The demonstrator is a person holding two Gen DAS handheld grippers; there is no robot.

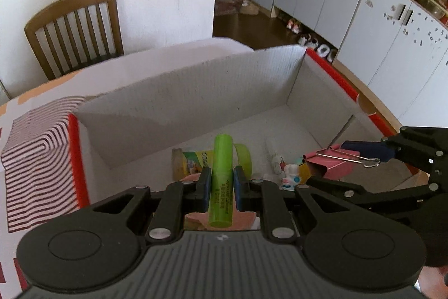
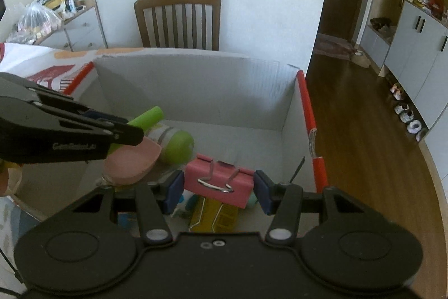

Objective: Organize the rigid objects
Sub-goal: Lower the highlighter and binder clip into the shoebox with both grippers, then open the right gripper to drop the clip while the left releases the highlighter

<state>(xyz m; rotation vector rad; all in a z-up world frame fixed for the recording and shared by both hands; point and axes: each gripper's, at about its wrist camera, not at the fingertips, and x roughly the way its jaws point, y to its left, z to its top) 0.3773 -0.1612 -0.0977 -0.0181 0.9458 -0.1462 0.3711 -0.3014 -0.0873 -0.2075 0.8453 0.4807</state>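
Two grippers hold cylindrical green highlighter (image 1: 221, 181) and boxy pink binder clip (image 2: 219, 182).

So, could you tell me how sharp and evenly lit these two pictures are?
Left wrist view: highlighter sharp, box wall shadowed at left, cabinets bent by the fisheye. Right wrist view: pink clip sharp, yellow packet beneath it soft, floor edge curved.

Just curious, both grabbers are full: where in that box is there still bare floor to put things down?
The cardboard box has bare floor along its far wall and in the far right corner by the red edge. The near side is crowded: a green bottle, a pink scoop and small toys lie under the highlighter and binder clip.
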